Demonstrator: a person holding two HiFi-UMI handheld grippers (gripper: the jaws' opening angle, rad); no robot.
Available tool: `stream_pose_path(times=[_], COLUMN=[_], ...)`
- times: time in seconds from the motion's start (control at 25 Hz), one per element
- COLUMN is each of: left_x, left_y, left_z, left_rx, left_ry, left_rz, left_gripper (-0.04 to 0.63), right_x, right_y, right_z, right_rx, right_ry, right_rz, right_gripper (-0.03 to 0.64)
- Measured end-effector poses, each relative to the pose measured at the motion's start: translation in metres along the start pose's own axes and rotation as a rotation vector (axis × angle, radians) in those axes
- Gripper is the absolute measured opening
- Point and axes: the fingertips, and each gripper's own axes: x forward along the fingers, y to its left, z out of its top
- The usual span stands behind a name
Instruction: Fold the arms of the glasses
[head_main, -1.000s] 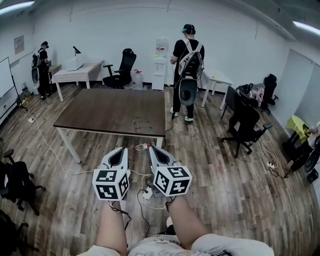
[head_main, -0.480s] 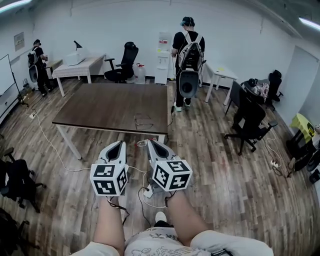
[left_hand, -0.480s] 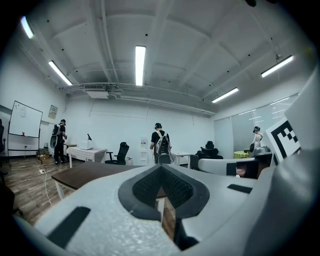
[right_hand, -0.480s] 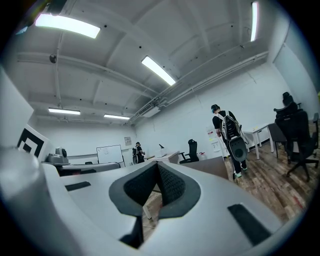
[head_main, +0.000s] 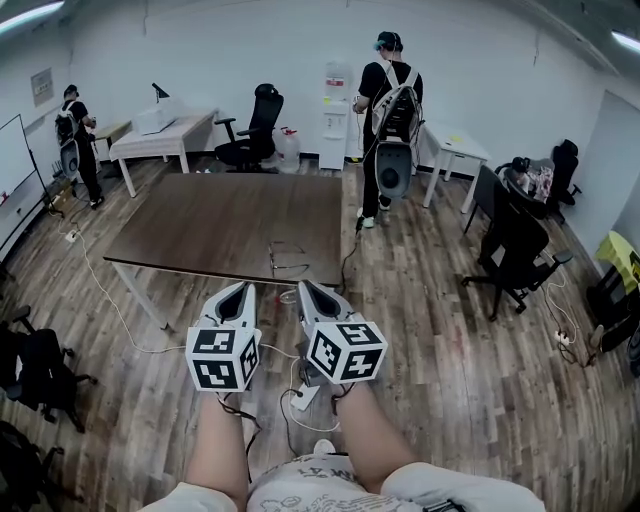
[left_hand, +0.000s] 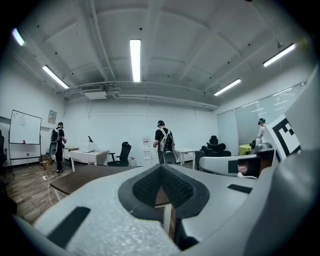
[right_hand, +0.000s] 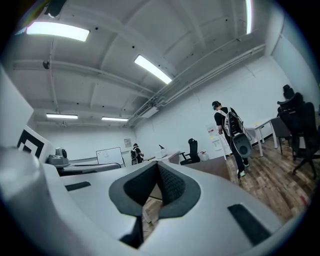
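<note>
Seen from the head view, the glasses (head_main: 288, 257) on the worktop (head_main: 190, 215) are too small to tell how their arms lie. The left gripper (left_hand: 161, 175) and right gripper (right_hand: 157, 172) hide them in their own views.

The glasses (head_main: 288, 257) lie on the dark brown table (head_main: 200, 220), flat on its top. They are near the table's front edge, on the right part of it and not far from the front right corner, and well away from the table's back edge. Nothing touches them and nothing else lies beside them on the table. The frame is thin and dark, and it shows only as fine lines against the wood. These lines spread out over the table top, so the arms seem to be open, but the glasses are too small here to tell this surely.
</note>
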Motion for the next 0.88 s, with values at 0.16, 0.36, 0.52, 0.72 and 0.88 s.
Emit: stream_pose_path(times=[0.16, 0.36, 0.52, 0.72, 0.88], left_x=[0.034, 0.077, 0.103, 0.132, 0.148], left_y=[0.001, -0.002, -0.004, -0.007, -0.005], left_z=[0.006, 0.004, 0.003, 0.002, -0.005], left_rx=[0.002, 0.005, -0.01, -0.017, -0.025], left_ry=[-0.003, 0.005, 0.003, 0.015, 0.03], left_rz=[0.025, 0.047, 0.073, 0.084, 0.088], left_gripper=[0.014, 0.014, 0.014, 0.014, 0.014], right_x=[0.022, 0.046, 0.062, 0.077, 0.087], right_y=[-0.027, -0.063, -0.086, -0.109, -0.12], right_z=[0.008, 0.01, 0.008, 0.011, 0.003], right_rx=[0.002, 0.005, 0.0, 0.004, 0.014], right_ry=[0.003, 0.02, 0.051, 0.069, 0.091], right_rz=[0.014, 0.033, 0.051, 0.064, 0.068], right_gripper=[0.012, 0.012, 0.012, 0.012, 0.012])
